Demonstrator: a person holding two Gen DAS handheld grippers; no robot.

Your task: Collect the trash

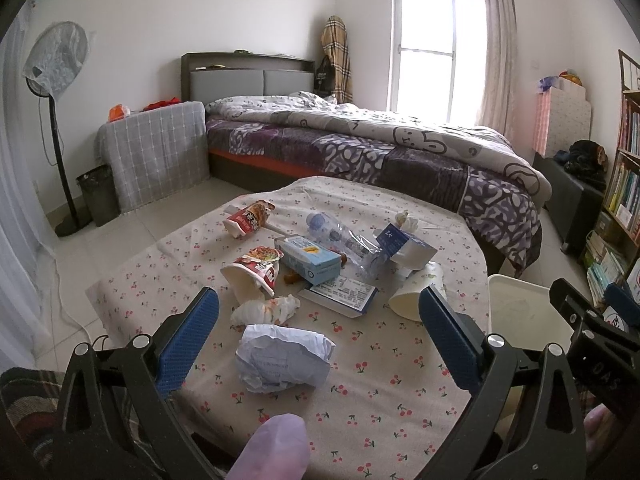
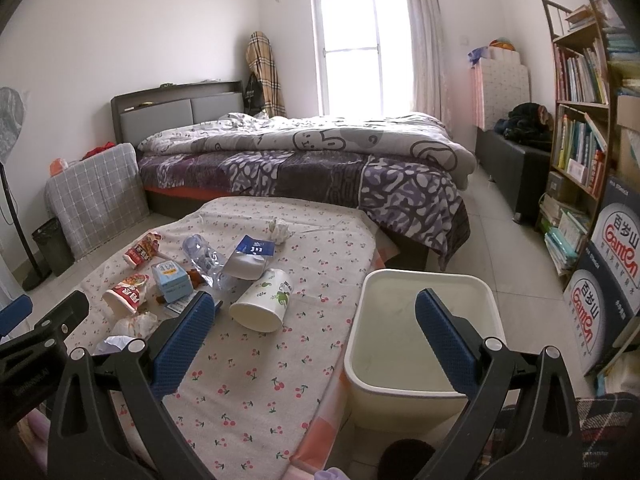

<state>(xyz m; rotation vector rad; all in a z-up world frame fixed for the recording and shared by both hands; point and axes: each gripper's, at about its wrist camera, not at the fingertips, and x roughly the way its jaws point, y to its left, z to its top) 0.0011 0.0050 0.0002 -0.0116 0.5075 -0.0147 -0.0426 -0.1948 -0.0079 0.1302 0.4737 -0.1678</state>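
While our left gripper (image 1: pixel 318 316) hangs wide open and empty over the near edge of the table (image 1: pixel 400 408), a crumpled paper ball (image 1: pixel 284 356) lies between its fingers' line of sight, with the rest of the trash toward the middle: noodle cups (image 1: pixel 252 274), a blue box (image 1: pixel 310 260), a crushed bottle (image 1: pixel 348 240), a paper cup (image 2: pixel 262 300). Our right gripper (image 2: pixel 314 320), equally wide and empty, hovers at the table's right edge above the white bin (image 2: pixel 420 344) beside it.
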